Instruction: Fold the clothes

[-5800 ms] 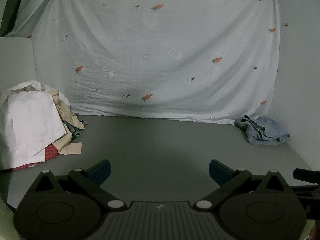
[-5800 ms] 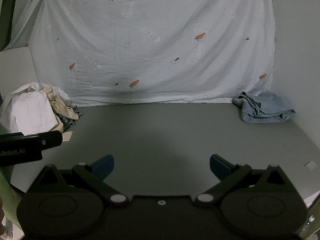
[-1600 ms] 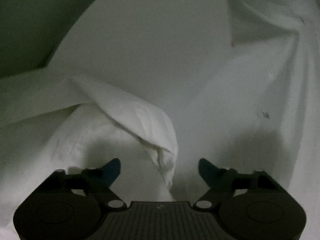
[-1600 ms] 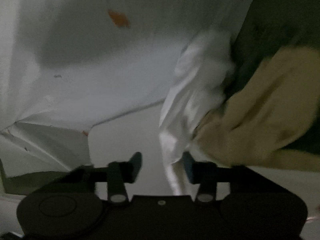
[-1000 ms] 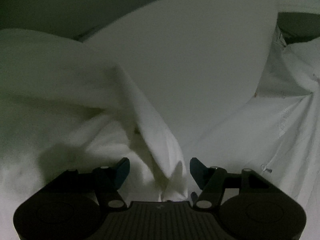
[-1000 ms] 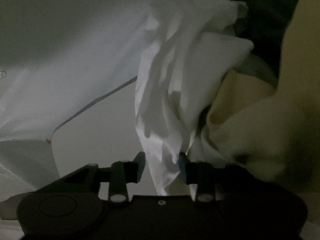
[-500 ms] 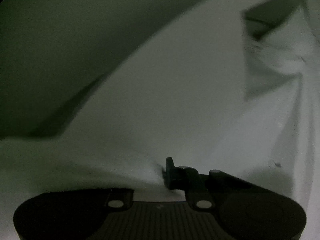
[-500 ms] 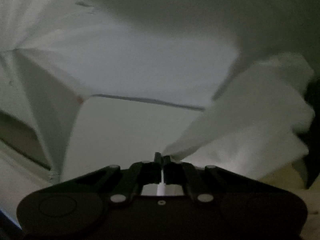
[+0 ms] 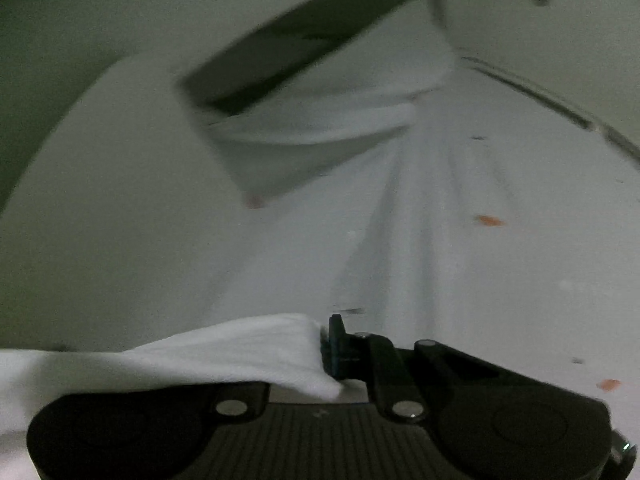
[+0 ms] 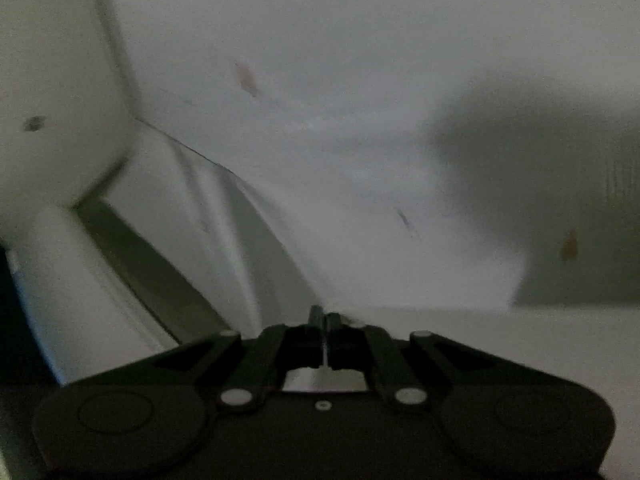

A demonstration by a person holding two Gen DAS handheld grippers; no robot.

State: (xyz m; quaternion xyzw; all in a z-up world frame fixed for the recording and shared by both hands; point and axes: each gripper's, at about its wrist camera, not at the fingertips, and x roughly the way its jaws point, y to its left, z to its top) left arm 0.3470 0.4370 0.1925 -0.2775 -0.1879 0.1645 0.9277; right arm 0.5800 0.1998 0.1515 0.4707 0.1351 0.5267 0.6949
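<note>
A white garment point(image 9: 248, 352) lies bunched over the left side of my left gripper point(image 9: 325, 350), which is shut on an edge of it; its left finger is hidden under the cloth. In the right wrist view, my right gripper point(image 10: 322, 320) is shut on a thin edge of the same white garment point(image 10: 420, 280), which spreads up and to the right from the fingertips. Both views are blurred and held close to the cloth.
The pale backdrop sheet with small orange carrot prints point(image 9: 488, 221) fills the background of both views point(image 10: 248, 76). A white wall corner point(image 10: 60, 120) and a dark gap point(image 9: 288, 52) show behind the cloth.
Both grippers closed on the white garment from the pile and have lifted it. Since half a second ago both views have swung, and the backdrop sheet now shows behind.
</note>
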